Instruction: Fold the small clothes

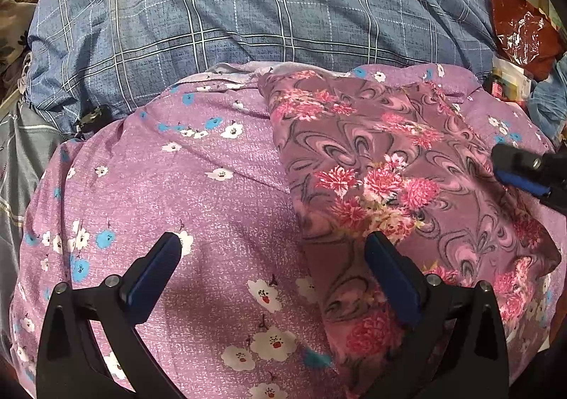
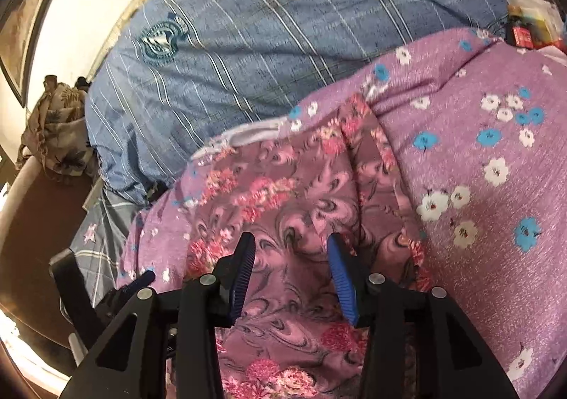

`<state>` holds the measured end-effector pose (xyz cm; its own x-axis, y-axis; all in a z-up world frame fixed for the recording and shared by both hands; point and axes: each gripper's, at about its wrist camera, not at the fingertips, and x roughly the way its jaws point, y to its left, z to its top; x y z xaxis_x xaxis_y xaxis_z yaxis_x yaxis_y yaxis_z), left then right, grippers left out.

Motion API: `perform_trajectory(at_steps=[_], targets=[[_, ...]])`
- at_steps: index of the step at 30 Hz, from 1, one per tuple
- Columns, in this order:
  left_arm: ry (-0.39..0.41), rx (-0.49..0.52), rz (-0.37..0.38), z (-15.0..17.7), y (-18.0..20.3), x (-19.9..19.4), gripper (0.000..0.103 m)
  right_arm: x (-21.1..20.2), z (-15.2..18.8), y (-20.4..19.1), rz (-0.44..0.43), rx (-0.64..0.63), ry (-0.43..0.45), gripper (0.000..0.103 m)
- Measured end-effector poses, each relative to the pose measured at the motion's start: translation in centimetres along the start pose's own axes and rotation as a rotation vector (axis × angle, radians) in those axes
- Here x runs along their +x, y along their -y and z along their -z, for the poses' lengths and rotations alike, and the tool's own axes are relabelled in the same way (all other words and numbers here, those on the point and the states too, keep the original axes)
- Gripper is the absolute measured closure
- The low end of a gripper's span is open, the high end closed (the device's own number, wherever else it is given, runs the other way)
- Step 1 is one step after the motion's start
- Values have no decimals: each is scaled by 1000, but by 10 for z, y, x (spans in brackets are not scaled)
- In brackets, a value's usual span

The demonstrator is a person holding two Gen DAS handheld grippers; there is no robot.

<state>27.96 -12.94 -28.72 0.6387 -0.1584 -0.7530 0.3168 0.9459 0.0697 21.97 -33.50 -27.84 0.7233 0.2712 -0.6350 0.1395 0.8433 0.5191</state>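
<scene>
Surface: a bed covered by a purple sheet (image 1: pixel 219 186) printed with white and blue flowers; behind it lies a blue checked quilt (image 1: pixel 226 27) with round crests.
Task's thing: a small mauve garment (image 1: pixel 397 158) with pink flowers and grey swirls lies on the purple sheet, to the right in the left wrist view and in the middle of the right wrist view, with a raised crease along its right side there.
Left claw (image 1: pixel 273 250): jaws wide apart, nothing between them; one finger is over the plain sheet, the other over the garment's left edge.
Right claw (image 2: pixel 290 250): jaws partly open just above the garment, the cloth showing flat between the blue pads (image 2: pixel 342 278); no fold is pinched.
Containers: none can be made out.
Around: a dark red plastic bag (image 1: pixel 521 30) and some small packets (image 2: pixel 528 27) sit at the bed's far right; a brown leaf-print cloth (image 2: pixel 56 129) is heaped at the far left, by a pale wall (image 2: pixel 88 9).
In the way: nothing lies on the garment.
Hard to make out: the right wrist view is slightly blurred; the packets are too small to identify; the garment's near end is hidden behind the claws.
</scene>
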Motion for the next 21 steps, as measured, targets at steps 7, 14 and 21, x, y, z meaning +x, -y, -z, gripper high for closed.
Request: perform_trajectory(at_steps=[7, 14, 21], targets=[[-12, 0, 10, 1, -1, 4, 0, 6, 2, 0, 8, -1, -21, 57], [-10, -21, 43, -2, -6, 1, 0, -10, -3, 8, -20, 9, 27, 56], [29, -116, 159, -12, -27, -6, 0, -30, -14, 57, -20, 146, 81, 42]])
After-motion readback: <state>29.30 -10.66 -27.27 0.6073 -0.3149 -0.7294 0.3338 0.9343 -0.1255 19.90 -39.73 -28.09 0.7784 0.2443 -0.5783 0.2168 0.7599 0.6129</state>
